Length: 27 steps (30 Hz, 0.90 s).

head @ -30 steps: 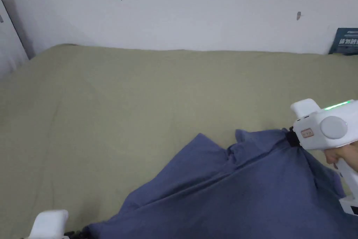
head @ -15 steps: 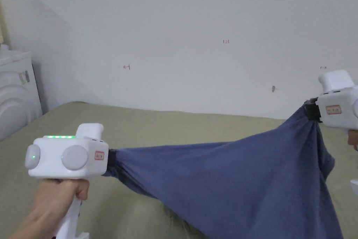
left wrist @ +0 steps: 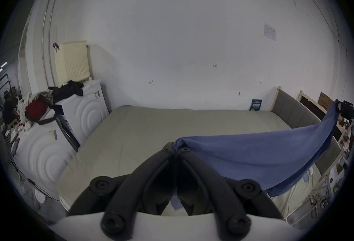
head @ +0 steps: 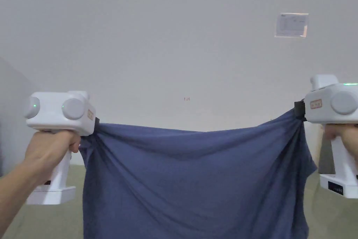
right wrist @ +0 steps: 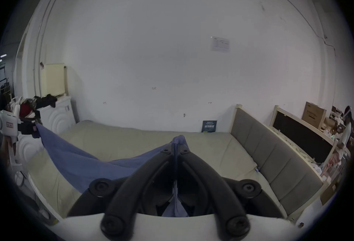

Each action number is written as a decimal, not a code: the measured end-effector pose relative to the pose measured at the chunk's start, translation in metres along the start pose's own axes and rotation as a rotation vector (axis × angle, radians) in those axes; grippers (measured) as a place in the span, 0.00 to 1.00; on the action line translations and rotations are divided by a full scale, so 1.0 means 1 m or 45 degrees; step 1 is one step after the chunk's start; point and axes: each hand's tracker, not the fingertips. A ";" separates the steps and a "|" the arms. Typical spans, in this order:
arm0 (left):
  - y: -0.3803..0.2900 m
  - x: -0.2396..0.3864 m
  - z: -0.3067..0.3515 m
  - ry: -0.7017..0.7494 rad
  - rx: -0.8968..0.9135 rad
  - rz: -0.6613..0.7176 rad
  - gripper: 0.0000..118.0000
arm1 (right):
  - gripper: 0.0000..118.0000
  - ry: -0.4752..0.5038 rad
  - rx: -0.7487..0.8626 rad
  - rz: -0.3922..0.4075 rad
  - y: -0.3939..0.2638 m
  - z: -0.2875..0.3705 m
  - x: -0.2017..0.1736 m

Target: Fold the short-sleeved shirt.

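A blue short-sleeved shirt (head: 195,180) hangs spread out in the air in front of me, above the bed. My left gripper (head: 95,126) is shut on its upper left corner, and my right gripper (head: 298,110) is shut on its upper right corner. The top edge sags a little between them. In the left gripper view the black jaws (left wrist: 175,150) pinch the blue cloth (left wrist: 258,157), which stretches away to the right. The right gripper view has its jaws (right wrist: 175,147) closed on the cloth (right wrist: 86,161), which runs off to the left toward the other gripper (right wrist: 28,127).
Under the shirt lies a bed with an olive-green cover (left wrist: 172,130). A grey padded headboard (right wrist: 268,159) bounds it on the right and a white wall (head: 174,40) stands behind. White appliances (left wrist: 80,111) piled with clothes stand to the left. A person (right wrist: 344,139) stands far right.
Both grippers have lifted the shirt off the bed and pulled it apart, so it now hangs spread at chest height. The head camera has tilted up toward the wall.
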 end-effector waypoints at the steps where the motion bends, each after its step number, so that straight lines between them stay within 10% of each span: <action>1: 0.005 0.006 0.006 0.012 -0.001 -0.010 0.00 | 0.02 0.000 0.003 -0.004 0.002 -0.002 0.001; 27: 0.121 0.008 -0.134 0.135 0.109 0.003 0.00 | 0.02 -0.060 0.050 0.031 0.074 -0.166 -0.018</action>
